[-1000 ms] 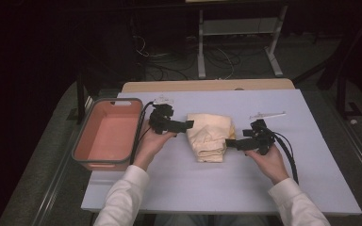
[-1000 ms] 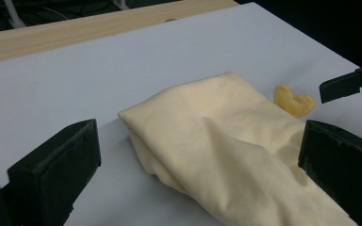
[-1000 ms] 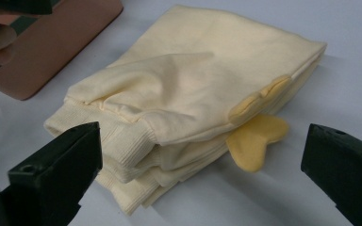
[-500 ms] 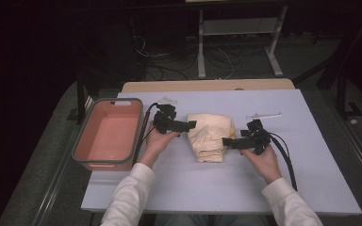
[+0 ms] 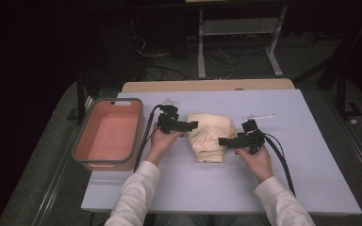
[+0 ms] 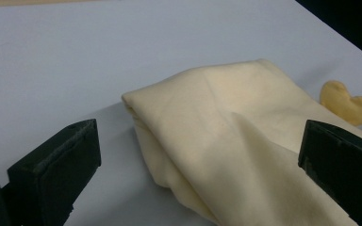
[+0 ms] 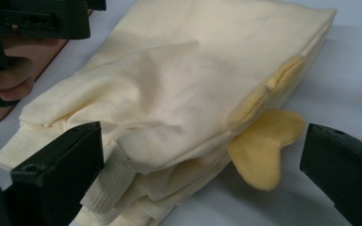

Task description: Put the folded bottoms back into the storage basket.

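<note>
A folded cream-yellow garment [image 5: 209,136] lies in the middle of the pale table [image 5: 217,188]. My left gripper [image 5: 192,125] sits at its left edge, open, jaws wide on either side of the folded corner [image 6: 207,127]. My right gripper [image 5: 224,141] is at the garment's right side, open as well, its jaws spanning the ribbed edge [image 7: 122,155] and a deeper yellow flap [image 7: 261,146] that sticks out from the fold. Neither gripper holds the cloth.
An orange-pink tub [image 5: 107,134] with a grey rim stands at the table's left edge. A thin pale strip [image 5: 258,116] lies behind the right gripper. Black cables trail from both grippers toward the person. Dark floor and table legs lie beyond the far edge.
Both grippers have closed in on the garment from either side; the right one moved left and slightly away from the person. The garment has not shifted.
</note>
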